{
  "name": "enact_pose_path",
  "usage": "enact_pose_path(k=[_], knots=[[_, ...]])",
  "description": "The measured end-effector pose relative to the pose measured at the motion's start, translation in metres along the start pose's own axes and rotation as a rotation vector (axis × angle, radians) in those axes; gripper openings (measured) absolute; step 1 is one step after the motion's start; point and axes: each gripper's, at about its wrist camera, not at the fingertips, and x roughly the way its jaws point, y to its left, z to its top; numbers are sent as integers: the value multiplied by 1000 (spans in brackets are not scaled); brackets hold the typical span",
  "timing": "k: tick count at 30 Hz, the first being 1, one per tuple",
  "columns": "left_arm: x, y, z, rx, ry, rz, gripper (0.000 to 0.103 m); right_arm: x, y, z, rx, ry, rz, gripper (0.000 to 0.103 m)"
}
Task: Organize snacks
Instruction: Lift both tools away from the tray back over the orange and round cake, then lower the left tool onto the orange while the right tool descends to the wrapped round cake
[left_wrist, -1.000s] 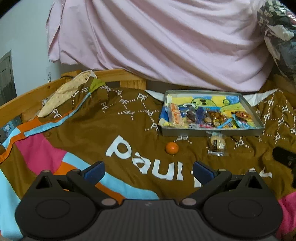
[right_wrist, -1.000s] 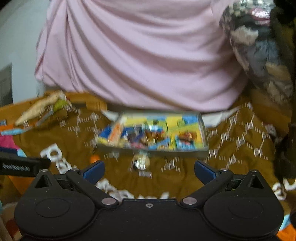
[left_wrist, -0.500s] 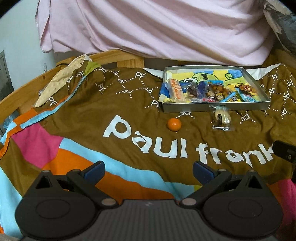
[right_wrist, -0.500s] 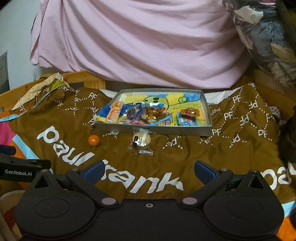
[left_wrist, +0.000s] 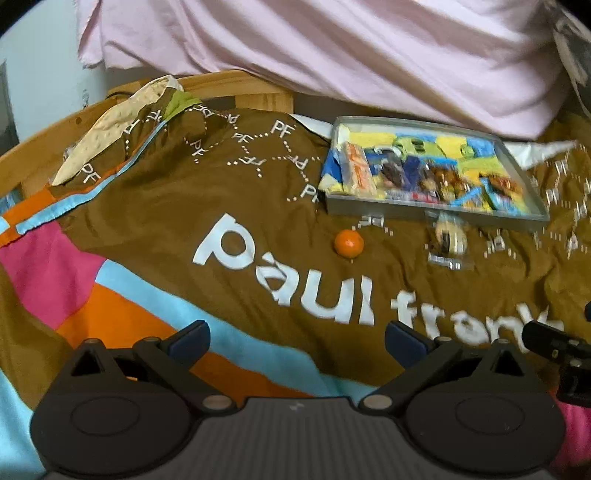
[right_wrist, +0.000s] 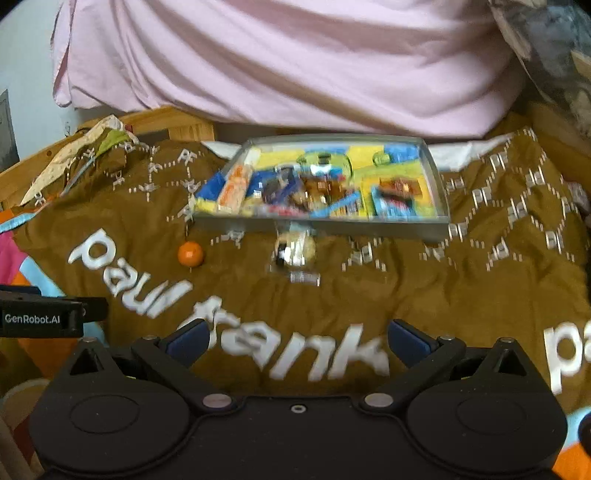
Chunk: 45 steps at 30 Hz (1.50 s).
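Snacks in the tray (right_wrist: 325, 192): blurred in both views; the single wrappers cannot be told apart.
Tray (left_wrist: 436, 216): its far rim, at 12 o'clock, is smeared in the left wrist view.
Clear-wrapped snack (right_wrist: 295, 253): blurred; what is inside cannot be told.
White letters on the blanket (right_wrist: 280, 354): partly hidden behind the right gripper (right_wrist: 297, 341); at 3 o'clock the word is cut by the picture edge.
Right gripper in the left wrist view (left_wrist: 557, 345): only a black part shows at 4 o'clock, the rest is cut off.
Left gripper in the right wrist view (right_wrist: 51, 314): only a labelled black part at 9 o'clock.
Patterned cloth (right_wrist: 554, 48): blurred and cut off at 1 o'clock.
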Motion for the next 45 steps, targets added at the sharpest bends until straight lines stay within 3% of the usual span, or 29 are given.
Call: enact_pose_path(k=[6, 20, 26, 34, 45], knots=[[4, 4, 13, -57, -83, -27, 103, 13, 1, 23, -49, -94, -6, 102], [54, -5, 51, -1, -144, -65, 103, 54, -6, 44, -54, -160, -14, 102], [81, -2, 54, 4, -126, -93, 103, 85, -4, 43, -137, -103, 9, 102], [108, -5, 52, 28, -76, -70, 103, 125, -20, 46, -101, -25, 44, 102], [122, -15, 50, 120, -91, -84, 103, 158, -21, 51, -105, 22, 112, 93]])
